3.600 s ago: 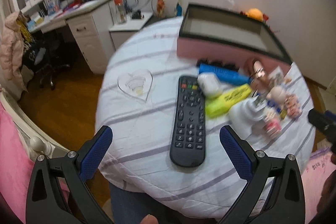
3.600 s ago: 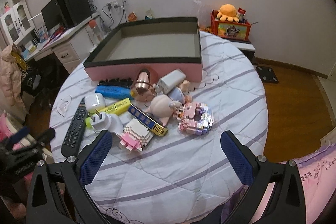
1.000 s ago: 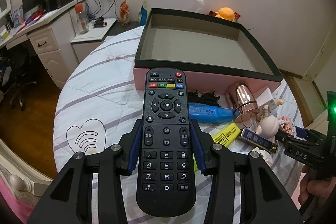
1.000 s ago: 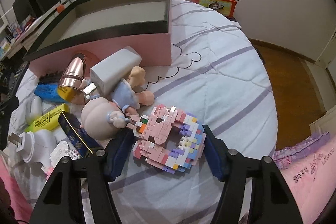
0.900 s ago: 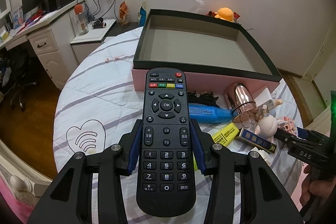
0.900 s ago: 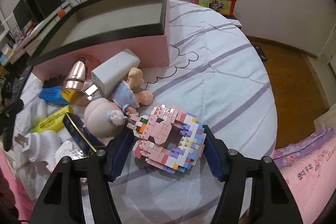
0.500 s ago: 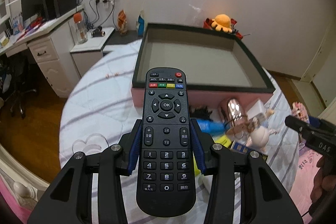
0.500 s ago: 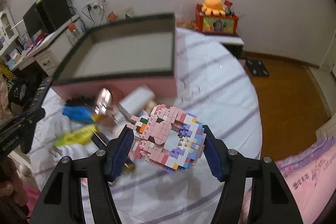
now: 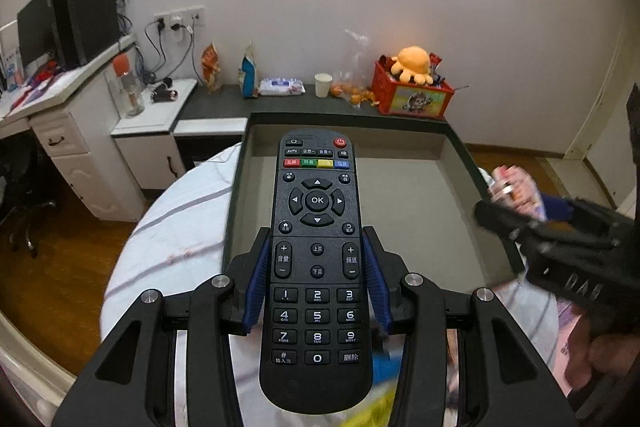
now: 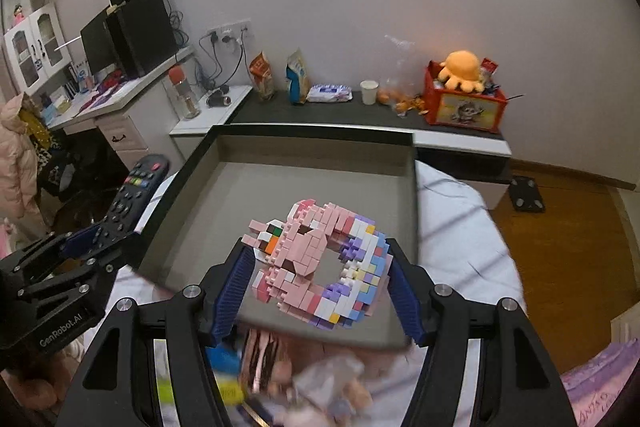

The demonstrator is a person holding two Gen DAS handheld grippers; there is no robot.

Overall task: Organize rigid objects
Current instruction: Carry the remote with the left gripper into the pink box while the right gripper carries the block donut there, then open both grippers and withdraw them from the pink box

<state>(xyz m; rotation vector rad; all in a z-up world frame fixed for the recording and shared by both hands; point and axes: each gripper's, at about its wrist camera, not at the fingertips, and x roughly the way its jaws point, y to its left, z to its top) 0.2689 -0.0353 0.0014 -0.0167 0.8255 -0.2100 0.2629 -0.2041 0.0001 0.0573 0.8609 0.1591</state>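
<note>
My left gripper (image 9: 317,283) is shut on a black remote control (image 9: 317,259) and holds it in the air, its top end over the open pink box with a black rim (image 9: 400,195). My right gripper (image 10: 318,279) is shut on a pink and pastel brick-built ring (image 10: 320,263), held above the near part of the same box (image 10: 304,187). The left gripper with the remote (image 10: 132,195) shows at the left of the right wrist view. The right gripper shows blurred at the right of the left wrist view (image 9: 560,247).
The box sits on a round table with a striped white cloth (image 9: 176,239). Blurred small toys and markers (image 10: 280,379) lie in front of the box. A dark low cabinet (image 10: 360,111) with a red toy crate (image 10: 464,103) stands behind, a white desk (image 9: 60,115) at left.
Both grippers have lifted their objects off the table and moved forward and up, from in front of the box to over it. The remote and the brick ring stay gripped.
</note>
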